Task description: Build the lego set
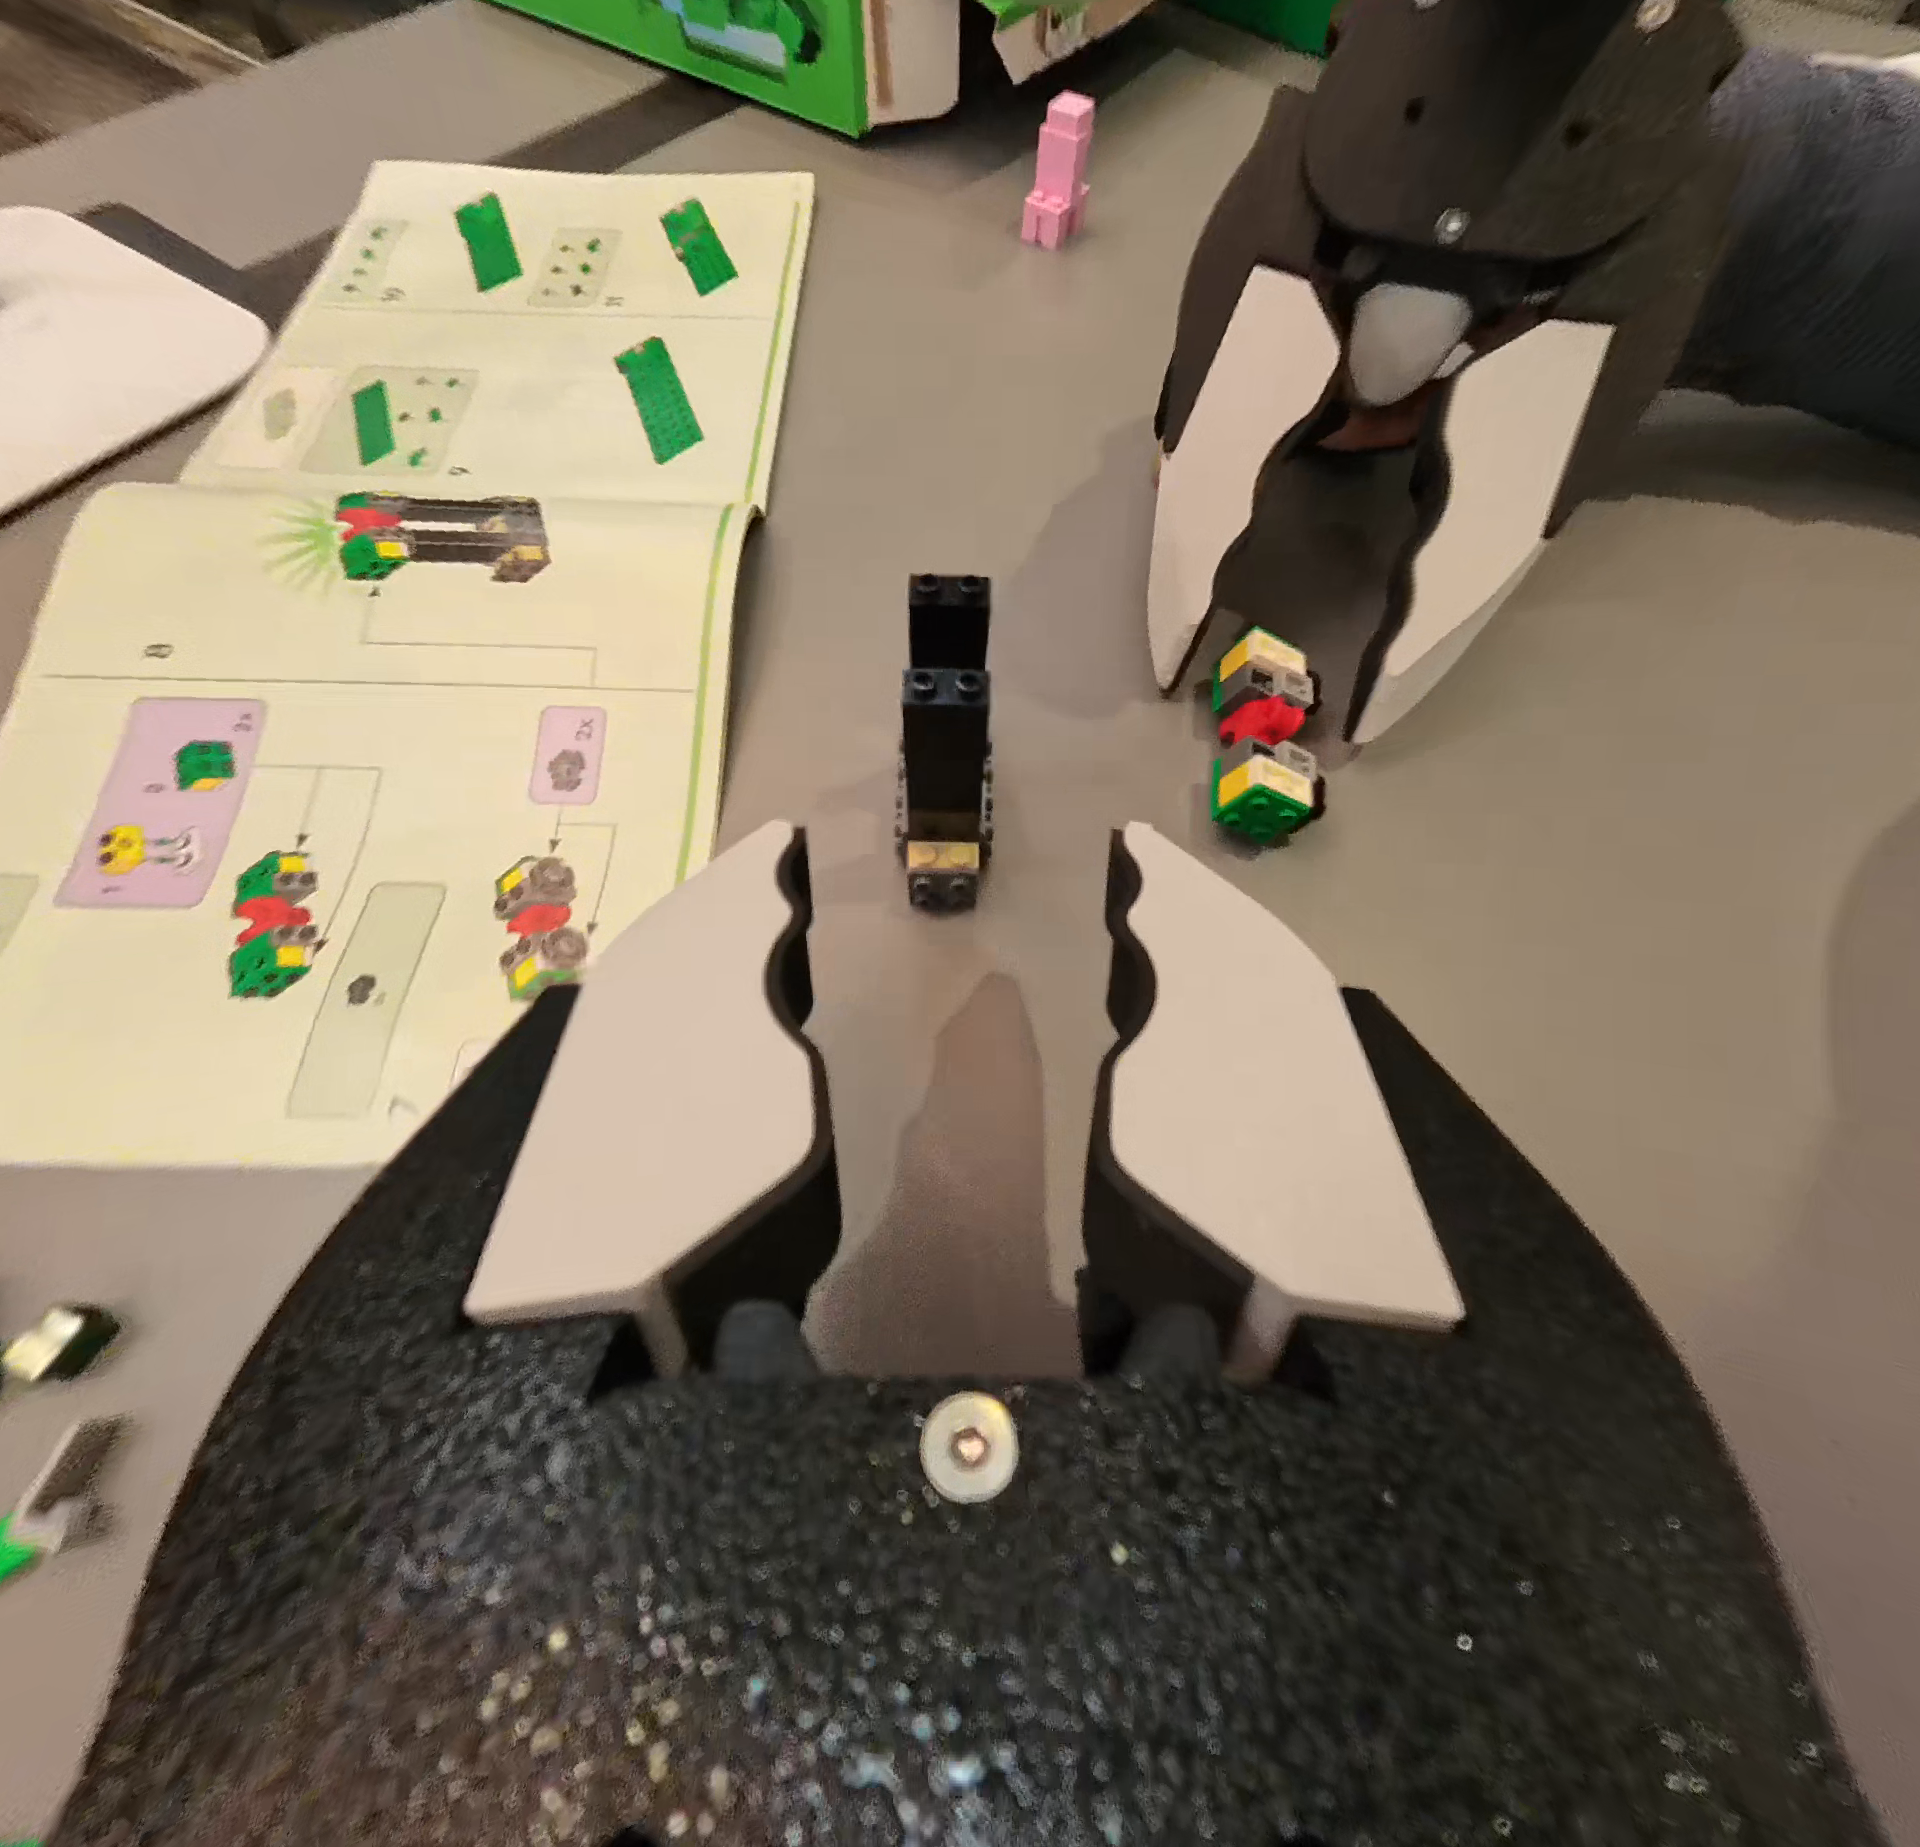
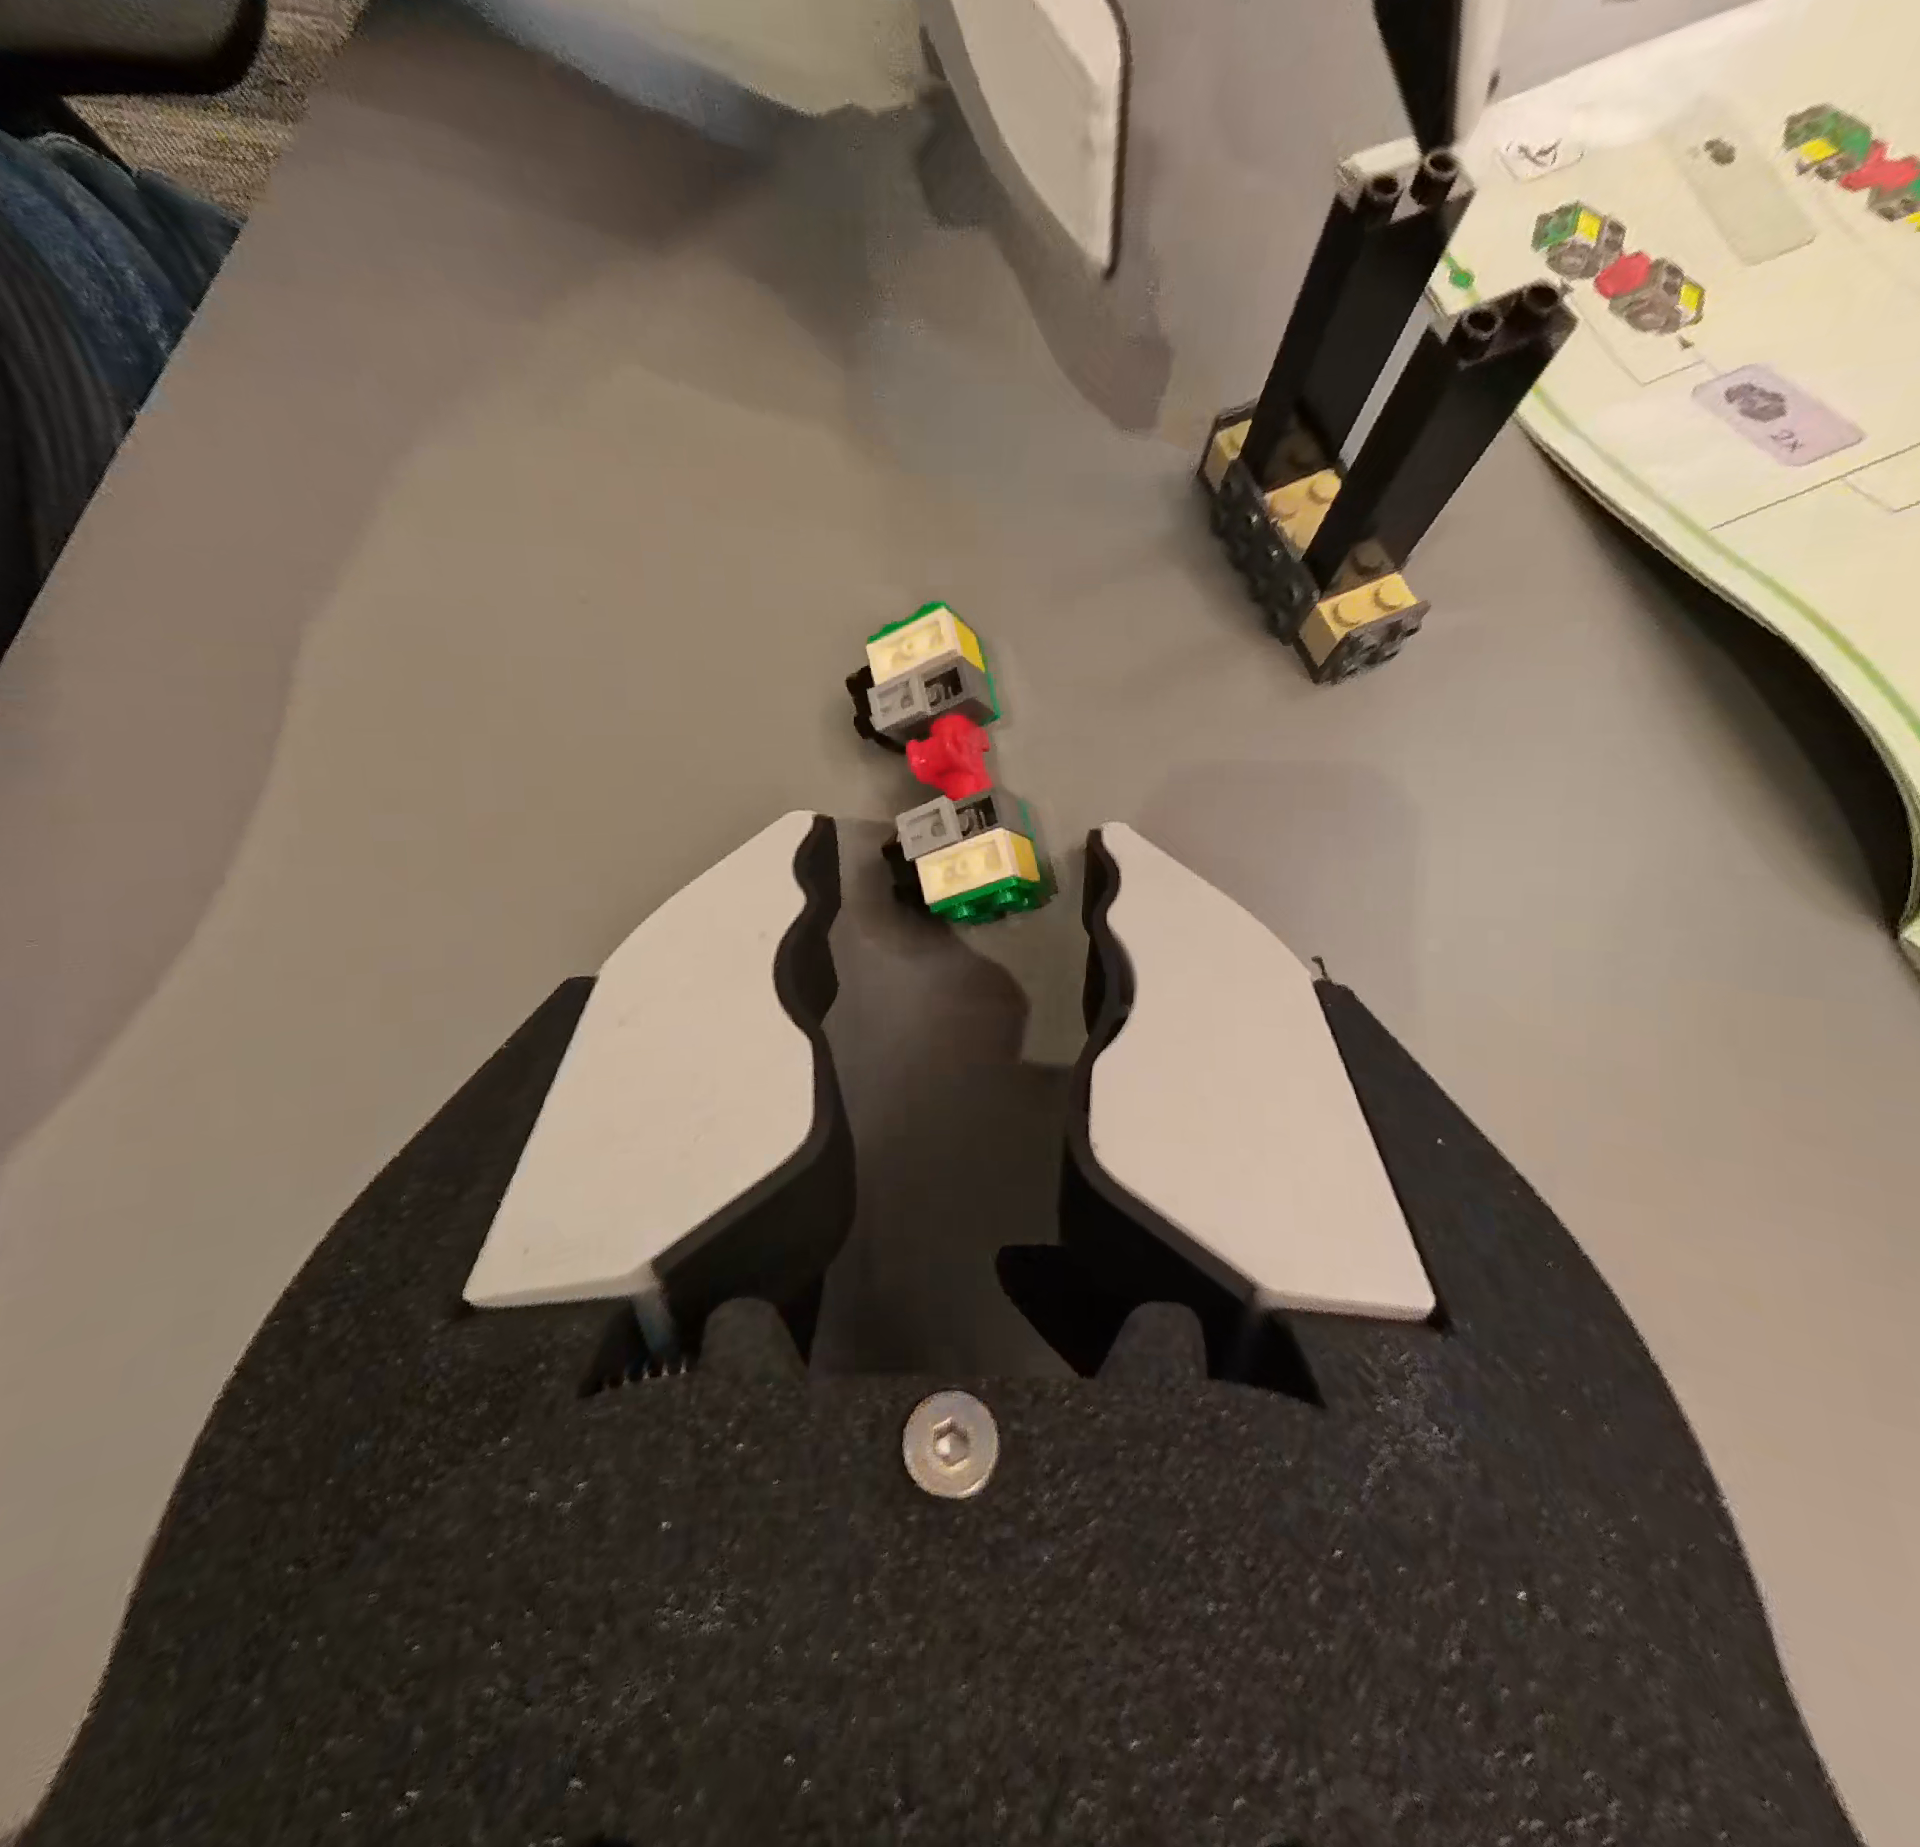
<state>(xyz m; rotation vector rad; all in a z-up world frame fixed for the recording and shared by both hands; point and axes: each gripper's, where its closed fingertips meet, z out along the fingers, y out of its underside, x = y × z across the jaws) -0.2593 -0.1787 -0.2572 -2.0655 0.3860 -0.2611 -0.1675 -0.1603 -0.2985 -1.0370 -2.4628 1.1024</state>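
While both sub-builds lie unjoined on counter [image 1: 1039,447]: black twin-pillar frame [image 1: 945,748] upright ahead of left claw [image 1: 956,841], jaws apart, empty. Green-red-yellow cluster [image 2: 951,763] between tips of right claw [image 2: 961,831], spread, not clamped. Joining per open booklet [image 1: 416,654] judged still ahead.

right gripper [image 2: 961,841] spread around small brick assembly [image 2: 951,763].

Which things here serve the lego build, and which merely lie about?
In the job: black pillar assembly; green-red-yellow sub-assembly; open instruction booklet; left tongs; right tongs.

Lying about: pink figure; green box; white object.
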